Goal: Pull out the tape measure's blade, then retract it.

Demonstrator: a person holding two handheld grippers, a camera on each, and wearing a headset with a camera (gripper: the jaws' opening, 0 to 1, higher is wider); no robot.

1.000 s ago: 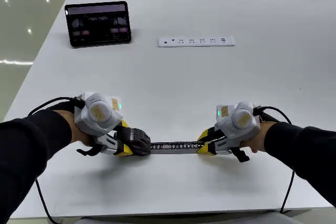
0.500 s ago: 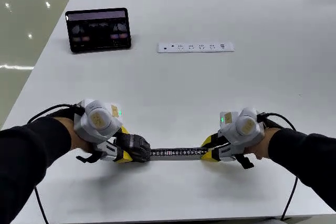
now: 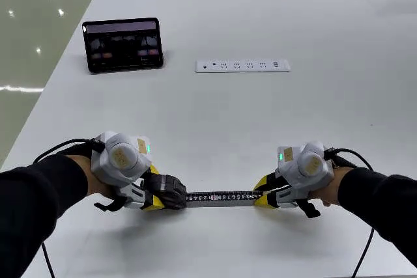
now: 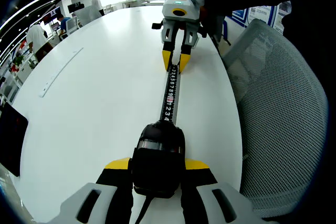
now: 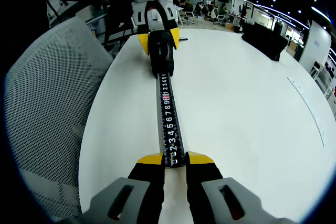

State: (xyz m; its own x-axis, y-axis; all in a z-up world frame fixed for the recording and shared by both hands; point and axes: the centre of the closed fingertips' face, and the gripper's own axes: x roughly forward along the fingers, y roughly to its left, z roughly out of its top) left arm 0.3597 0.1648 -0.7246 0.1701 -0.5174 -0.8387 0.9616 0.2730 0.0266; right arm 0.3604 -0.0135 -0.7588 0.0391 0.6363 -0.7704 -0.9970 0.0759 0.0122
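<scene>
The tape measure (image 3: 171,191) lies at the near edge of the white desk (image 3: 260,128), its black body clamped between the yellow-tipped jaws of the left gripper (image 3: 154,194). The blade (image 3: 221,196) is drawn out to the right and runs flat along the desk to the right gripper (image 3: 264,194), whose yellow-tipped jaws are closed on the blade's free end. The two grippers face each other, with the blade stretched straight between them.

In the right gripper view the blade's black printing reads clearly: from the pinched end the numerals run 2, 3, 4, 5, 6, 7, 8, 9, then a red-boxed mark, then a fresh run of small digits up to the case mouth. In the left gripper view the digits 2, 3, 4 sit just outside the mouth, with the red mark further along. Any lettering on the black body is too dark to read.

Farther back on the desk, well apart from the grippers, a dark tablet (image 3: 122,45) stands propped at the left, its screen showing small tiles too small to read. A white power strip (image 3: 242,66) lies flat to its right, with a row of sockets. A grey mesh chair (image 4: 283,108) sits beside the near edge of the desk.
</scene>
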